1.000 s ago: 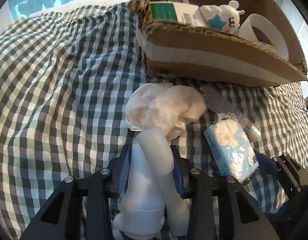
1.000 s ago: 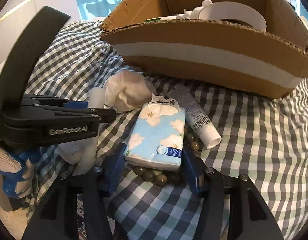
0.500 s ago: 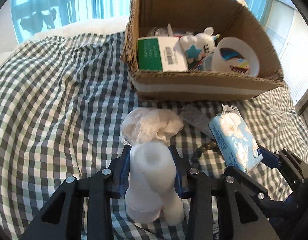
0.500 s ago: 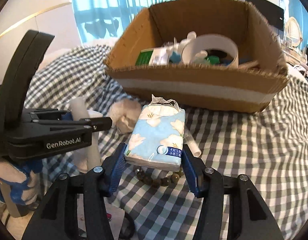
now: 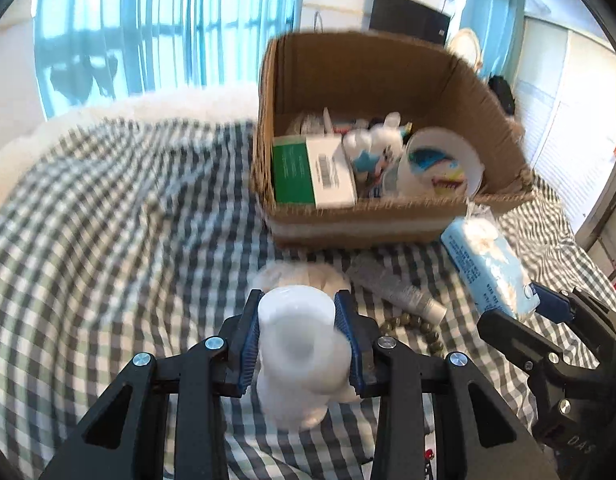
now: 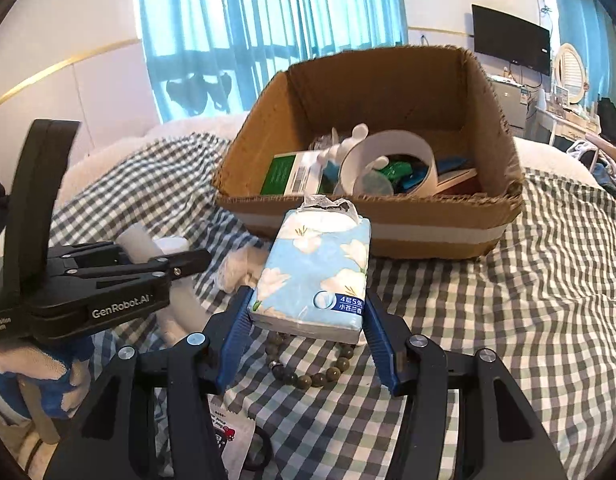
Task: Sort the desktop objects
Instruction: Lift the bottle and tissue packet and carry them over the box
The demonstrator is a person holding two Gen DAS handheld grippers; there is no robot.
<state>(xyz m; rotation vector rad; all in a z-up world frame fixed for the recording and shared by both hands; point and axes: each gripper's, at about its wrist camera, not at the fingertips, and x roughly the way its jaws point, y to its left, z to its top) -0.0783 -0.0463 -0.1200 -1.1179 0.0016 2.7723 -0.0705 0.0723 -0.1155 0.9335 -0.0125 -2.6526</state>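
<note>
1. Left wrist view: the left gripper was clamped on a white plastic bottle, its blue pads pressed to either side, and the bottle was held above the checked cloth.
2. Just ahead of the bottle lay a crumpled white cloth wad, and to its right a small tube and a string of beads lay on the checks.
3. Farther back stood an open cardboard box holding a green-and-white carton, a small white plush toy and a white tape roll.
4. At the right edge of this view the right gripper carried a blue tissue pack near the box's front corner.
5. Right wrist view: the right gripper was closed on the tissue pack, which was raised off the cloth and pointed at the front wall of the box.
6. Under the pack, the beads lay on the cloth, just behind the fingertips.
7. At left the left gripper reached in from a gloved hand, with the white bottle showing between its fingers.
8. Inside the box the carton and tape roll showed, with green and blue items within the roll, too small to identify.
</note>
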